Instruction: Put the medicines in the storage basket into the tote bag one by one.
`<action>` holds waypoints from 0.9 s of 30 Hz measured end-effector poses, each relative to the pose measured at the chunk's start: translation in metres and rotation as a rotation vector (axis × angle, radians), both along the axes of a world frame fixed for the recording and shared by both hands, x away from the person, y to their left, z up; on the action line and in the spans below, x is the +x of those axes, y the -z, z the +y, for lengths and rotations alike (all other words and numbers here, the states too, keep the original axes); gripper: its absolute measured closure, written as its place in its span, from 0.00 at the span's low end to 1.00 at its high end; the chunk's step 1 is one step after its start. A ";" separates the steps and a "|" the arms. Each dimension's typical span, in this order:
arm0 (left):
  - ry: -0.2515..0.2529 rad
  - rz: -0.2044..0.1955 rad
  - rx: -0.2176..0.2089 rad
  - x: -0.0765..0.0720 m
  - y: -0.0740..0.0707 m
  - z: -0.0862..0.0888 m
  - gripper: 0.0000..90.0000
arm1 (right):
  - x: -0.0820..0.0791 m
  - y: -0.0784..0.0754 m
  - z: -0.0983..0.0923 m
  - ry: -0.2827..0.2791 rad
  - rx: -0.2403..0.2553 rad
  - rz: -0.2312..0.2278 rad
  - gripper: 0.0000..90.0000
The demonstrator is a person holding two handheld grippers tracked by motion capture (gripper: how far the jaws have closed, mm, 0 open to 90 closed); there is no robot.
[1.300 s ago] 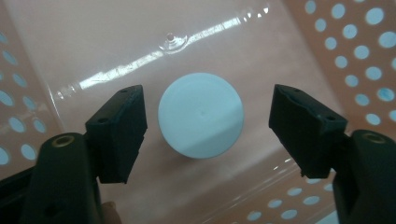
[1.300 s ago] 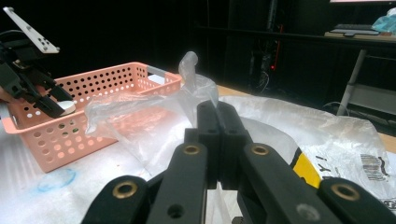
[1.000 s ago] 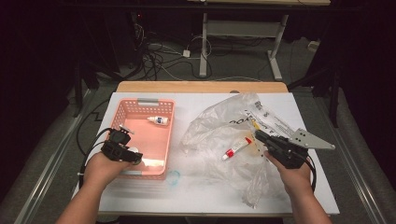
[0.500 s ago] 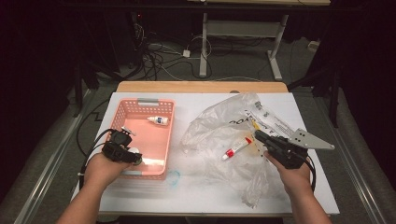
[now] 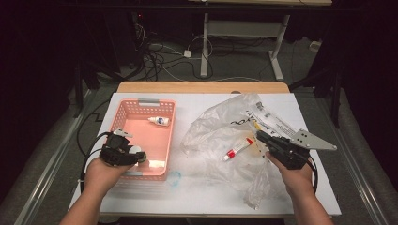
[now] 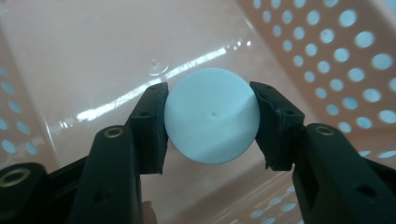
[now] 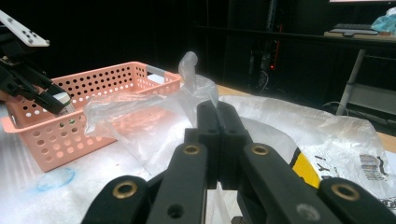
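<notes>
Left gripper point(image 6: 211, 122) pinching a round white cap point(image 6: 211, 122) over the near end of the pink basket point(image 5: 123, 112), its jaws having just closed, right gripper point(image 7: 217, 123) pressed together on the clear plastic bag point(image 5: 220, 119) at the table's right half

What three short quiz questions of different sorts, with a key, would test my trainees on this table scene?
1. True or false: the left gripper holds a white round object over the pink basket.
2. What does the right gripper pinch? A clear plastic bag; B cardboard box; C towel.
3. What lies at the basket's far end?

Key: 1 true. 2 A. 3 a small white bottle.
</notes>
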State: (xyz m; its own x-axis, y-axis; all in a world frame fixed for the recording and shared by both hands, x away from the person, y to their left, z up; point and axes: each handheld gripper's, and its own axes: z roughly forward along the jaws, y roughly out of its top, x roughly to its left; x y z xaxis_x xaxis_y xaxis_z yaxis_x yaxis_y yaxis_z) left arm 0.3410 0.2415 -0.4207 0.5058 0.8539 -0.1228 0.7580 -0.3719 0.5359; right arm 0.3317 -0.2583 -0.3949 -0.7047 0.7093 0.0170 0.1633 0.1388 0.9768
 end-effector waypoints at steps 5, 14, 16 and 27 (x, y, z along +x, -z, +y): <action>0.002 -0.059 -0.045 -0.009 -0.001 -0.002 0.54 | -0.001 0.000 0.001 0.002 0.003 0.006 1.00; 0.004 -0.149 -0.110 -0.022 -0.002 -0.005 0.54 | -0.001 0.000 0.001 0.004 0.005 0.008 1.00; 0.000 -0.172 -0.123 -0.025 -0.002 -0.006 0.54 | -0.001 0.001 0.001 0.004 0.005 0.007 1.00; -0.004 -0.248 -0.188 -0.037 -0.006 -0.010 0.55 | -0.001 0.001 0.001 0.005 0.006 0.010 1.00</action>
